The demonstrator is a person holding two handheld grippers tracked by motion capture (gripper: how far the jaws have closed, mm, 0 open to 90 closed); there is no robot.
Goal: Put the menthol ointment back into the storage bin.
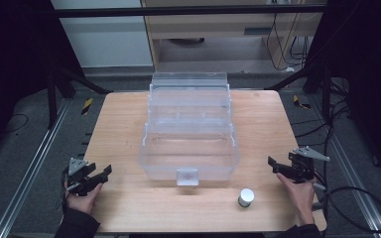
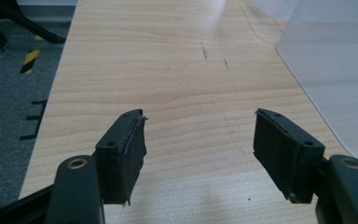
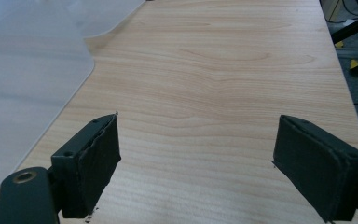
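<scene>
Wooden counter [image 1: 129,124] bearing clear plastic tiered box [image 1: 189,148], small white-capped cylinder [image 1: 246,197] just before it; left tool [image 1: 93,178] and right tool [image 1: 283,167] spread, empty; likely pre-grasp stage; next move probably calls for reaching inward.

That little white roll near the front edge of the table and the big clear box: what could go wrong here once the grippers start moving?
The small white roll stands close to the table's front edge; a nudge from the open right gripper might send it off. The clear box is see-through, so its walls are easy to misjudge and bump. The left gripper, also open, sits near the table's left edge with its cable trailing, which could snag.
</scene>
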